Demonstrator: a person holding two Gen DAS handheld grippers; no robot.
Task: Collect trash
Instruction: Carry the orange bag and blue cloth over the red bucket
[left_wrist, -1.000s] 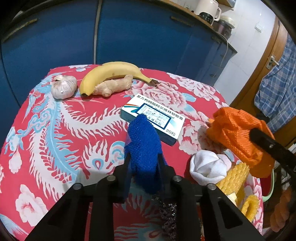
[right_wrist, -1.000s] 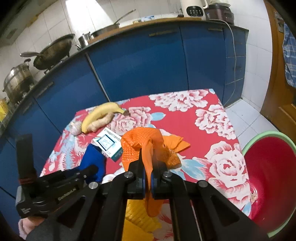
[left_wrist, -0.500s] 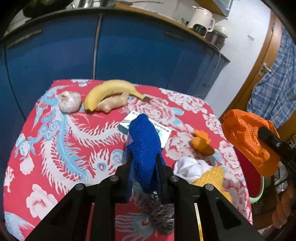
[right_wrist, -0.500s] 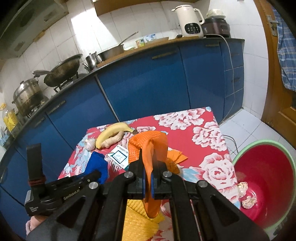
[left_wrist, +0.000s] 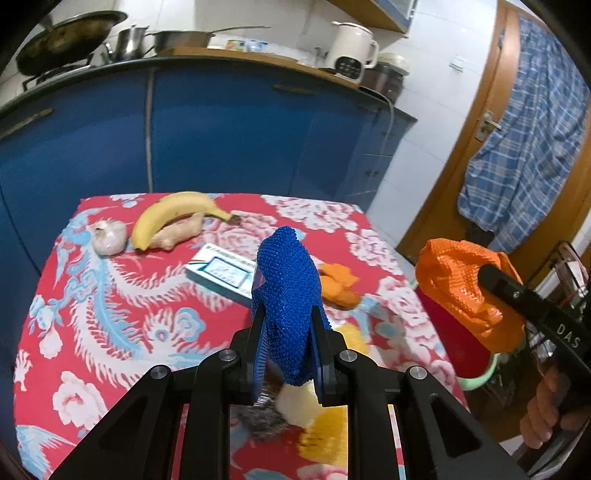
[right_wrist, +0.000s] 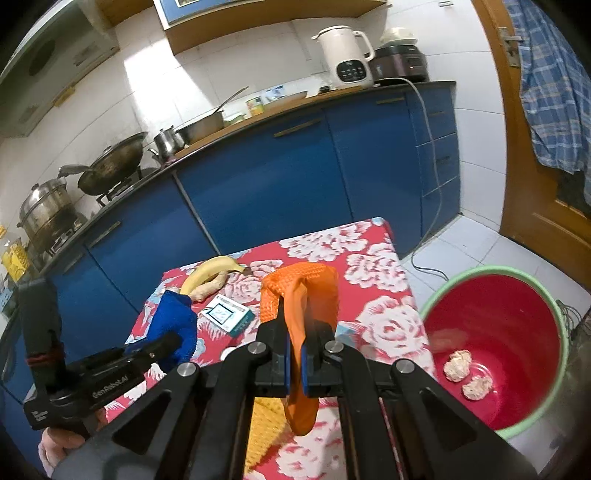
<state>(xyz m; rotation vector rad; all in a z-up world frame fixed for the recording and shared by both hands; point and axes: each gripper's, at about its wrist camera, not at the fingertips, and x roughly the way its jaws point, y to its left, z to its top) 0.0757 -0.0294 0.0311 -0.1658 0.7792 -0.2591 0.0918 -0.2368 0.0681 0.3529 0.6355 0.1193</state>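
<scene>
Currently, step in hand: carry phase; 2 pieces of trash are held above the table (left_wrist: 74, 314), neither yet over the bin.
Left gripper (left_wrist: 286, 354): jaws pinched tight on a blue mesh wrap (left_wrist: 286, 280), which stands up between the fingers, clear of the cloth.
Right gripper (right_wrist: 293, 354): jaws nearly together, clamped on an orange mesh wrap (right_wrist: 301, 295) that folds over the fingertips and hangs below them.
Bin: red basin (right_wrist: 495, 332) with a green rim, on the floor just beside the table's right edge; 2 crumpled paper balls (right_wrist: 458, 363) already lie in it.
Left on table, likely trash: orange scrap (left_wrist: 338, 282), yellow mesh pieces (left_wrist: 328, 435) and a grey scourer (left_wrist: 262, 421) under the left gripper, both blurred.
Left on table, likely to stay: banana (left_wrist: 173, 216), ginger (left_wrist: 177, 232), garlic (left_wrist: 109, 236), medicine box (left_wrist: 223, 271).
Next move calls for: swinging each gripper to the right until its wrap hangs over the basin's mouth, then opening; the orange wrap is nearer and would probably go 1st.
Caution: light mesh may cling to the pads on opening.
</scene>
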